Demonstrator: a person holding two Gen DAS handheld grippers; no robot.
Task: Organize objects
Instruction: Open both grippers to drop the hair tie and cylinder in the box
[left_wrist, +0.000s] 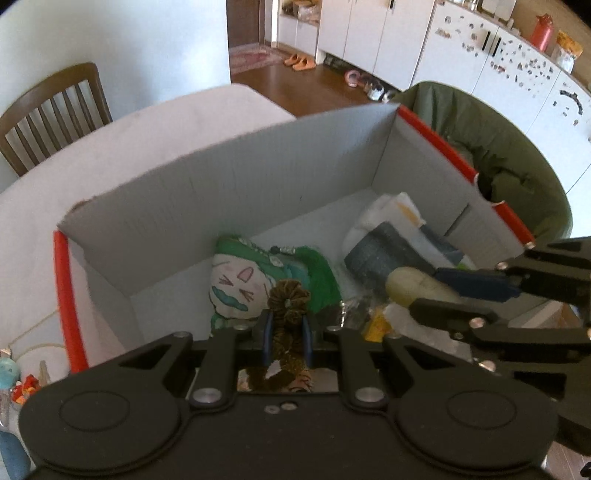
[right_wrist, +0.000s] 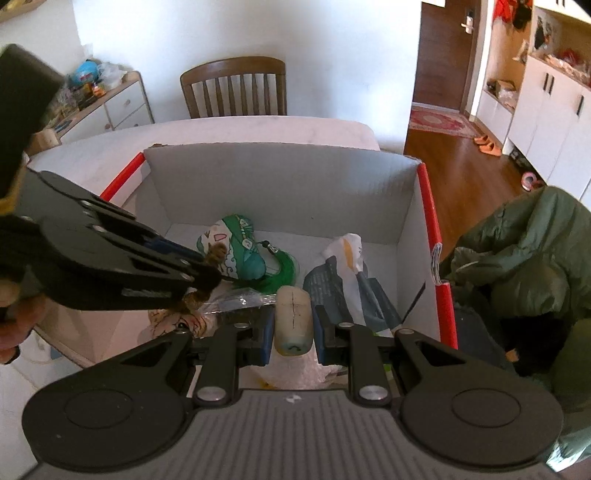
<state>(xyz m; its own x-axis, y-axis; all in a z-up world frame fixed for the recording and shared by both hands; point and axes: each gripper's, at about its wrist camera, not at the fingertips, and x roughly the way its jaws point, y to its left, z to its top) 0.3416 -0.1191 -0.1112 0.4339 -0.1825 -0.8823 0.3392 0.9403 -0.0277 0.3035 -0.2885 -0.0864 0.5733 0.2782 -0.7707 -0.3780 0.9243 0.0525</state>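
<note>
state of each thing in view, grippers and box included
left gripper: shut on brown scrunchie, over the box
right gripper: shut on cream roll, over the box
box: open, no lid on
green pouch: lying in box
grey packet: lying in box
chair: pushed to table

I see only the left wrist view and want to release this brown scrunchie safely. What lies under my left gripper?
Observer: Seen from the right wrist, a clear plastic packet lies in the box beneath the left gripper and its scrunchie.
Operator: Is the right gripper's roll held squarely?
Observer: Yes, the right gripper clamps the cream roll by its sides, flat end toward the camera.
Operator: What's below it?
Observer: Bubble wrap.
</note>
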